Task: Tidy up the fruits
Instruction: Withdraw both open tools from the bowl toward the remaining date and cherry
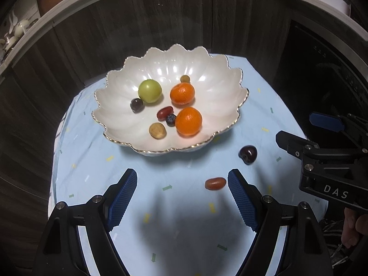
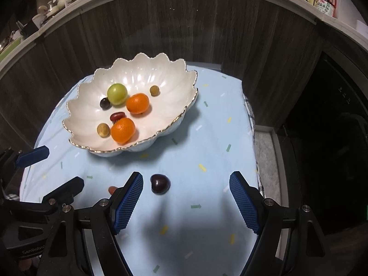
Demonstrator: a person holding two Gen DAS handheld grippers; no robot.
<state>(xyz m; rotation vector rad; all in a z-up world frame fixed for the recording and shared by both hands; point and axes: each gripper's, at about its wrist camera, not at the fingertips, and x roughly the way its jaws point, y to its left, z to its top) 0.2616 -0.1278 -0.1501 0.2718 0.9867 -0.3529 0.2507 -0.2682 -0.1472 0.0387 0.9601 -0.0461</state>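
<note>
Two fruits lie loose on the pale blue cloth (image 1: pixel 96 184) that covers the worktop, both on the near side of the bowl: a dark cherry (image 1: pixel 248 154) and a small reddish oval fruit (image 1: pixel 215 183), near each other but not touching. In the right wrist view the cherry sits just beside the inner face of the right tool's (image 2: pixel 186 203) left-hand finger, ahead of the gap rather than deep in it, and nothing presses on it; that tool stands spread wide and empty. In the left wrist view the oval fruit lies just beside the blue pad of the left tool's (image 1: pixel 181 201) right-hand finger, at the edge of the gap between the fingers; this tool too is spread wide and grips nothing. The white scalloped bowl (image 1: pixel 220 69) with a gold rim stands farther back on the cloth and holds the rest: two oranges (image 1: pixel 188 121), a green round fruit (image 1: pixel 149 91), a dark round fruit (image 1: pixel 137 104) touching it, a red oval fruit (image 1: pixel 165 112), a dark speckled berry (image 1: pixel 171 119) between the red one and the nearer orange, and two tan round fruits (image 1: pixel 157 130). Behind the worktop runs a dark wood-grain panel (image 1: pixel 138 23), with a shelf of jars and bottles (image 2: pixel 322 2) above it.
</note>
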